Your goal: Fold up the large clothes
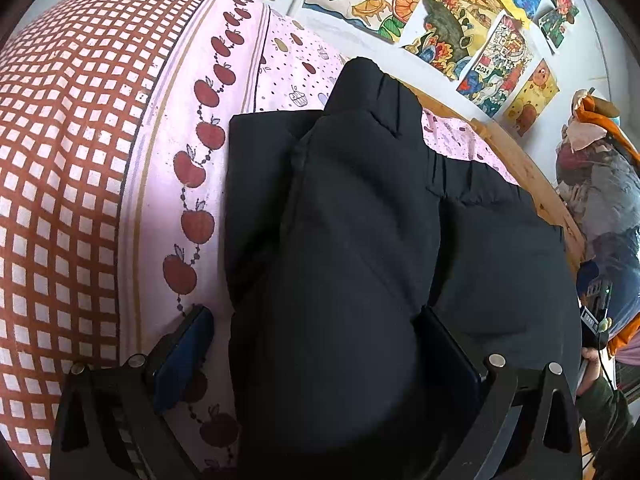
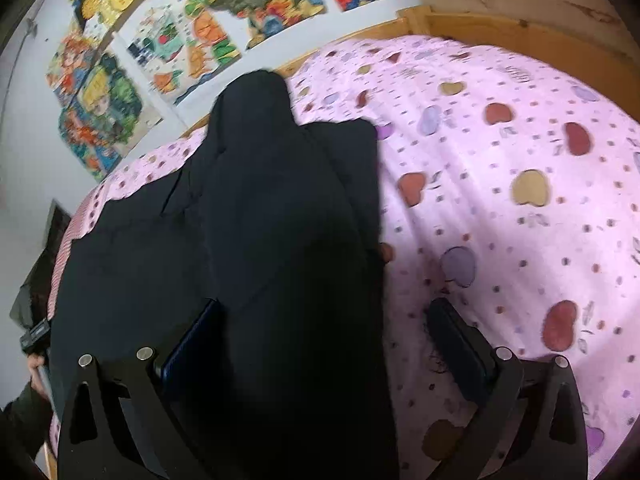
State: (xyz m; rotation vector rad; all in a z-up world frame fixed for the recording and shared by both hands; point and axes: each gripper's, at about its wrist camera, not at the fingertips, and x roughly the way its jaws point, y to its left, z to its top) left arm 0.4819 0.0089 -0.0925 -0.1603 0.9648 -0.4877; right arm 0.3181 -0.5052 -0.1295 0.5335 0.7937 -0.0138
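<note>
Black padded garment [image 1: 352, 240], one item, lay on the bed's pink sheet [image 1: 168, 184], long axis running straight ahead from both your claws. Left claw [image 1: 320, 364]: spread wide, cloth between its fingers, not pinched. Right claw [image 2: 324, 356]: fully wide, straddling the garment's right edge. Neither claw sat clearly nearer.
</note>
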